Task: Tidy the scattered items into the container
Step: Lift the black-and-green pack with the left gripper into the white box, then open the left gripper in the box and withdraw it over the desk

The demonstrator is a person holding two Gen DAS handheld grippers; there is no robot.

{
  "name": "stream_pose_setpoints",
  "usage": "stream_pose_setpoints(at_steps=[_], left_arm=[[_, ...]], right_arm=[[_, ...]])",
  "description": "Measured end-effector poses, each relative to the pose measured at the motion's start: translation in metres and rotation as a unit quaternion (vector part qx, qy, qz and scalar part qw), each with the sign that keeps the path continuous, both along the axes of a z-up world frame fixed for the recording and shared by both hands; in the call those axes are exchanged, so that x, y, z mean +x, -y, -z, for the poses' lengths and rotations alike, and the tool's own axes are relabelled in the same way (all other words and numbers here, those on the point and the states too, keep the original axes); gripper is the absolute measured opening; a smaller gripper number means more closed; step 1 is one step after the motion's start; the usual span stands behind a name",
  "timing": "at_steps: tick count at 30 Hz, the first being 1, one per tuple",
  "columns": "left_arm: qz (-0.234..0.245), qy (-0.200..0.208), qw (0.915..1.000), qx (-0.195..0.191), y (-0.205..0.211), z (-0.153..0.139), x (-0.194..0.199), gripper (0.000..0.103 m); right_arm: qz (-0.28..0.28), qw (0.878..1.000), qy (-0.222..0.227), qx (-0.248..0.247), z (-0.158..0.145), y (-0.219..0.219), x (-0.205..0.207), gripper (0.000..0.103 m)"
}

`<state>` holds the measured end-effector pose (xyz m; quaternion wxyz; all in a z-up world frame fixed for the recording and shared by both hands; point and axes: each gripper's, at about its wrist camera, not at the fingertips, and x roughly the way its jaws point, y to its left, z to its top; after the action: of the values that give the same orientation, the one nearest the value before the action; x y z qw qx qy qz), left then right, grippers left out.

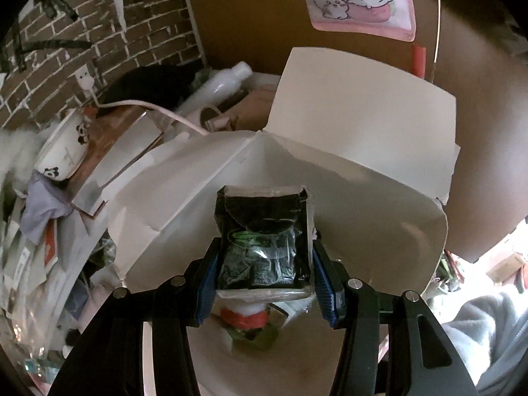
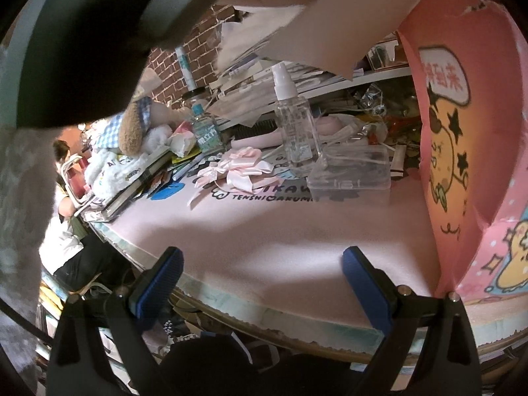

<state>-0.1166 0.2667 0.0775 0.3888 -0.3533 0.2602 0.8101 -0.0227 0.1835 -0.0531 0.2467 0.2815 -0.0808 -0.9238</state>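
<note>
In the left wrist view my left gripper (image 1: 264,275) is shut on a dark green packet in clear wrap (image 1: 264,241) and holds it over the open white inside of the cardboard box (image 1: 363,125), whose flaps stand up. A small red and white item (image 1: 246,316) lies in the box below the packet. In the right wrist view my right gripper (image 2: 262,283) is open and empty above the pink table mat (image 2: 264,231). The box's pink cartoon-printed outside (image 2: 462,132) stands at the right. A clear spray bottle (image 2: 295,118), a clear plastic case (image 2: 349,171) and a pink ribbon bow (image 2: 237,168) lie on the mat.
A small green-labelled bottle (image 2: 206,132), plush toys (image 2: 132,128) and books (image 2: 138,181) crowd the mat's left side. A cluttered shelf (image 2: 330,82) and brick wall (image 2: 178,59) stand behind. A panda bowl (image 1: 62,151) and white cable (image 1: 158,109) lie left of the box.
</note>
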Motion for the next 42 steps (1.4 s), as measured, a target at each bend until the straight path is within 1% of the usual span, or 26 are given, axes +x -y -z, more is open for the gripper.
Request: stream_pose_setpoints(at_steps=[6, 9, 10, 11, 13, 16, 18, 22, 25, 32, 35, 39, 42], left_arm=[[-0.006, -0.001, 1.0000, -0.001, 0.002, 0.001, -0.001, 0.049], [-0.010, -0.008, 0.9999, -0.002, 0.002, 0.000, 0.000, 0.058], [-0.011, -0.010, 0.9999, 0.000, 0.004, -0.001, 0.000, 0.063], [-0.011, -0.009, 0.9999, 0.005, 0.005, -0.003, 0.001, 0.071], [-0.008, -0.011, 0.9998, 0.012, 0.008, -0.006, 0.003, 0.079], [-0.002, -0.020, 0.9997, 0.016, 0.010, -0.011, 0.008, 0.082], [-0.002, -0.029, 0.9994, 0.021, 0.013, -0.017, 0.011, 0.086], [-0.003, -0.046, 0.9975, 0.054, 0.027, -0.034, 0.020, 0.093], [-0.014, -0.060, 0.9950, 0.078, 0.044, -0.048, 0.026, 0.094], [-0.051, -0.104, 0.9880, 0.103, 0.092, -0.066, 0.046, 0.094], [-0.084, -0.122, 0.9841, 0.097, 0.112, -0.069, 0.053, 0.094], [-0.122, -0.129, 0.9789, 0.102, 0.141, -0.071, 0.058, 0.094], [-0.163, -0.138, 0.9710, 0.107, 0.167, -0.072, 0.063, 0.094]], right_arm=[[0.001, 1.000, 0.001, -0.001, 0.000, -0.001, 0.000, 0.096], [0.001, 1.000, 0.001, -0.001, 0.000, -0.001, 0.000, 0.096], [0.001, 1.000, 0.001, -0.001, 0.000, -0.001, 0.001, 0.096], [0.001, 1.000, 0.001, -0.001, 0.000, -0.001, 0.001, 0.096], [0.001, 1.000, 0.001, -0.001, 0.000, -0.001, 0.001, 0.096], [0.001, 1.000, 0.001, -0.001, 0.000, -0.002, 0.001, 0.096], [0.001, 1.000, 0.000, -0.001, 0.000, -0.002, 0.001, 0.096], [0.003, 1.000, 0.001, 0.000, 0.000, -0.002, 0.000, 0.096], [0.007, 1.000, 0.000, 0.004, 0.001, -0.001, 0.000, 0.096], [0.038, 0.999, -0.021, 0.018, 0.000, 0.000, 0.002, 0.096], [0.051, 0.998, -0.033, 0.028, -0.001, 0.003, 0.004, 0.096], [0.066, 0.996, -0.047, 0.042, -0.002, 0.009, 0.005, 0.096], [0.081, 0.993, -0.055, 0.059, -0.002, 0.014, 0.005, 0.096]])
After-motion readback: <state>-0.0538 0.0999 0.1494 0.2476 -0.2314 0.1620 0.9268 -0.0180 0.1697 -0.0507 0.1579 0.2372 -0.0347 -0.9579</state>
